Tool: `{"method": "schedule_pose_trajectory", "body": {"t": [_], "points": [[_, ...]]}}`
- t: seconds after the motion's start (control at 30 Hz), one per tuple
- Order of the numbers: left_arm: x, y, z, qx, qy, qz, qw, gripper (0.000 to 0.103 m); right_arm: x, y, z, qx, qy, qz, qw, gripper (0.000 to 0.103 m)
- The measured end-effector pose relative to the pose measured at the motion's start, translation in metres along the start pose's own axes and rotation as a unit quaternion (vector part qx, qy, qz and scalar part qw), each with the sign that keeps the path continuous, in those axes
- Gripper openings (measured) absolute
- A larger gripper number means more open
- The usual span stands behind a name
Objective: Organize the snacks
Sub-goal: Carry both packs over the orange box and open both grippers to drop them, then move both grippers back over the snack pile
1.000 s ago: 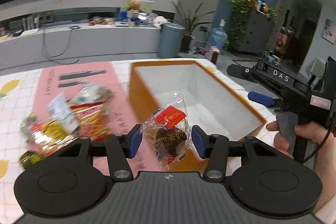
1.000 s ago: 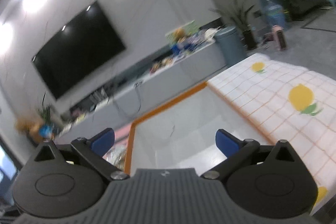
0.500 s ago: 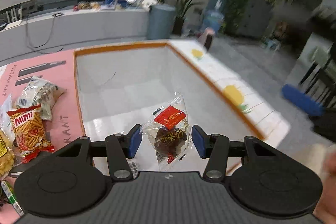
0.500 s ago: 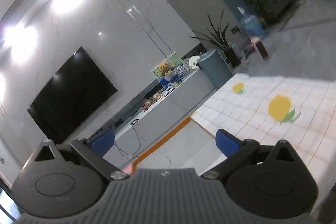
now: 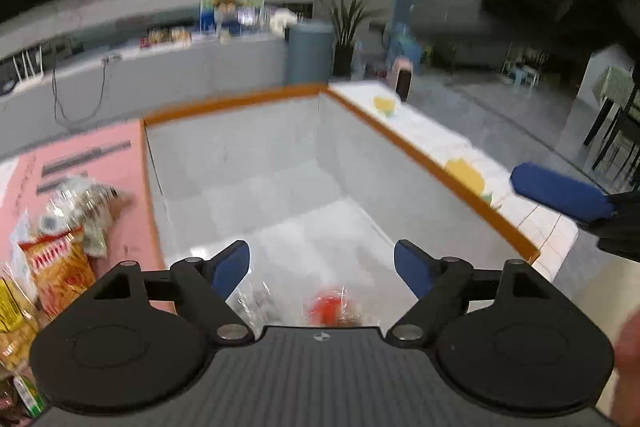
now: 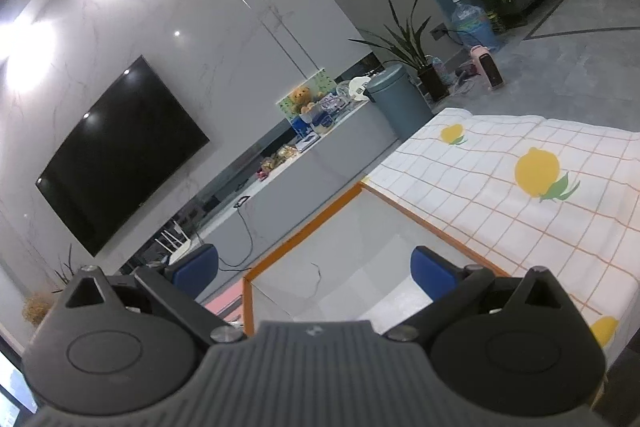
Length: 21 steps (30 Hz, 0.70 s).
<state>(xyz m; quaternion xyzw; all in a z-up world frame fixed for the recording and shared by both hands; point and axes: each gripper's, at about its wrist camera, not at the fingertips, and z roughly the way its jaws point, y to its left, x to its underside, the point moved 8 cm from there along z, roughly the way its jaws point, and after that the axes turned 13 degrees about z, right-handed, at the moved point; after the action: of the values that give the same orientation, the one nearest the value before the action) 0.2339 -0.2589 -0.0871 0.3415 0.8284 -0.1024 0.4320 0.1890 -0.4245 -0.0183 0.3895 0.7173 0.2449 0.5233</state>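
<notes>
An orange-rimmed white box (image 5: pixel 400 143) stands on the table. My left gripper (image 5: pixel 322 269) is open above its near end. A clear snack packet with a red label (image 5: pixel 326 307) lies blurred below the fingers inside the box, free of them. Several snack packs (image 5: pixel 60 267) lie on a pink mat (image 5: pixel 100 155) left of the box. My right gripper (image 6: pixel 314 267) is open and empty, held above the box's (image 6: pixel 304 239) right side, tilted toward the room. One of its blue fingers (image 5: pixel 560 191) shows at the right of the left wrist view.
A lemon-print checked tablecloth (image 6: pixel 520 195) covers the table right of the box. Beyond the table are a long grey counter (image 5: pixel 160 67), a grey bin (image 5: pixel 310 51), plants and a wall TV (image 6: pixel 120 151).
My left gripper has opened and let go of the red-label packet, which has dropped into the box. My right gripper has tilted a little and stays open.
</notes>
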Motion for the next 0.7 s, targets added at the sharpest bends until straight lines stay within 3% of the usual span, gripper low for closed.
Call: {"method": "schedule_pose_trajectory", "body": {"t": [0.17, 0.3, 0.5, 0.63, 0.7], "points": [[0.002, 0.018, -0.027, -0.042, -0.005, 0.006, 0.9991, 0.096, -0.005, -0.002, -0.003, 0.003, -0.014, -0.005, 1.000, 0.100], [0.008, 0.039, -0.054, -0.041, -0.004, -0.019, 0.9990, 0.096, 0.000, 0.003, 0.000, -0.008, -0.011, -0.017, 1.000, 0.100], [0.029, 0.083, -0.101, -0.096, -0.007, -0.064, 0.9933, 0.096, 0.021, 0.031, 0.004, -0.041, 0.010, -0.124, 0.991, 0.100], [0.052, 0.118, -0.132, -0.192, -0.020, -0.095, 0.9765, 0.096, 0.044, 0.054, 0.000, -0.078, 0.010, -0.208, 0.975, 0.100], [0.061, 0.130, -0.140, -0.214, -0.015, -0.110, 0.9704, 0.096, 0.055, 0.062, -0.004, -0.084, 0.000, -0.244, 0.966, 0.100]]}}
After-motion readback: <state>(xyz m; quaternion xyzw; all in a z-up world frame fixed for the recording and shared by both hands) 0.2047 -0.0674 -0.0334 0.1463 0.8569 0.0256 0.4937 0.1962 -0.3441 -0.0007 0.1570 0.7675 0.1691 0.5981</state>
